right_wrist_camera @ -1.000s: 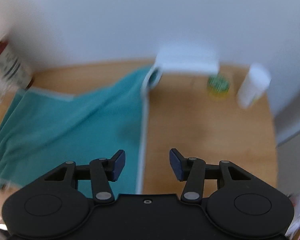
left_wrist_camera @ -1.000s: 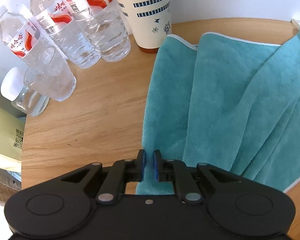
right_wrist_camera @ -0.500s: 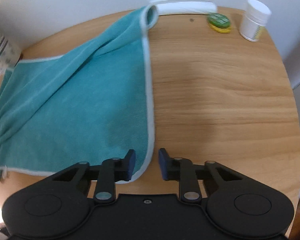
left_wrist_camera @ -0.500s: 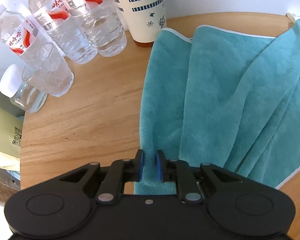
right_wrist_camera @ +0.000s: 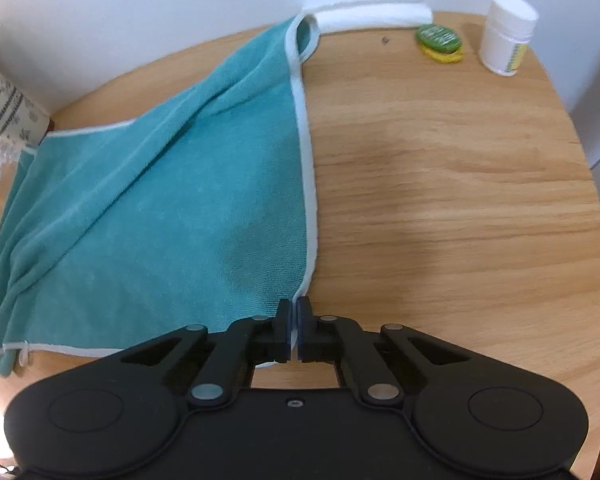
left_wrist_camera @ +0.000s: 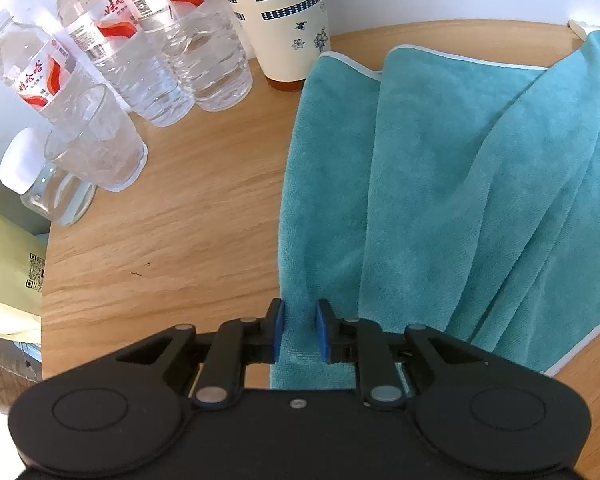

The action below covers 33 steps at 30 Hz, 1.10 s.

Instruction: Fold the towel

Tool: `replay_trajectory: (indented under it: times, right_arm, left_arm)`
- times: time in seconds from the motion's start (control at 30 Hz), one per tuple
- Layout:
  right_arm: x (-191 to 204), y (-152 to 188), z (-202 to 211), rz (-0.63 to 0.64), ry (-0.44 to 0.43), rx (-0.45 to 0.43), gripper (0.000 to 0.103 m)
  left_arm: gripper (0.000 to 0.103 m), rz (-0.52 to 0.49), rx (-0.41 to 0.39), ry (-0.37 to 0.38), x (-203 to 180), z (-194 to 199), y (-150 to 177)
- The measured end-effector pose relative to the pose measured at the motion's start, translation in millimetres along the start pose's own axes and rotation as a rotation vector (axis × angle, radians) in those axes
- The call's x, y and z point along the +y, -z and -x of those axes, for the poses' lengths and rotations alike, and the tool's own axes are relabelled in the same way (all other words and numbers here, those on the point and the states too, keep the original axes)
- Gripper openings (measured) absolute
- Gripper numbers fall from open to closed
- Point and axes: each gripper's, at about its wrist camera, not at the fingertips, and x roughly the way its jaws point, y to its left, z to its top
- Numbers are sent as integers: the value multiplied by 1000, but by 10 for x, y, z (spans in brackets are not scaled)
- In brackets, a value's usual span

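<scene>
Gripping the towel (left_wrist_camera: 440,200) at its two near corners: left gripper (left_wrist_camera: 299,330) and right gripper (right_wrist_camera: 293,328) both pinch cloth. Next I lift evenly toward its far edge.

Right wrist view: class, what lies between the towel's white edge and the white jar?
Bare wooden tabletop between the teal towel and the white jar.

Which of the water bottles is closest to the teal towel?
The bottle standing right next to the tall flowered cup is closest to the towel. The other red-labelled bottles and the small white-capped one stand further left, toward the table edge.
</scene>
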Motion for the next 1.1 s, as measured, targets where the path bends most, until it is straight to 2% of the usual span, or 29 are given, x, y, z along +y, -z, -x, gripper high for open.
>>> replay_trajectory:
  times: [0.13, 0.33, 0.5, 0.67, 1.1]
  right_arm:
    - [-118, 121, 134, -21, 32, 12, 2]
    - [-217, 504, 325, -49, 126, 64, 2]
    - [-246, 777, 377, -68, 182, 109, 2]
    - [-252, 989, 383, -92, 219, 155, 2]
    - [-35, 887, 217, 34, 373, 181, 2]
  left_arm:
    - [17, -12, 6, -5, -6, -3, -7]
    - [17, -40, 5, -24, -55, -2, -8]
    - [17, -70, -1, -39, -97, -6, -4]
    - [17, -66, 4, -21, -89, -1, -20]
    - [19, -53, 7, 21, -84, 65, 16]
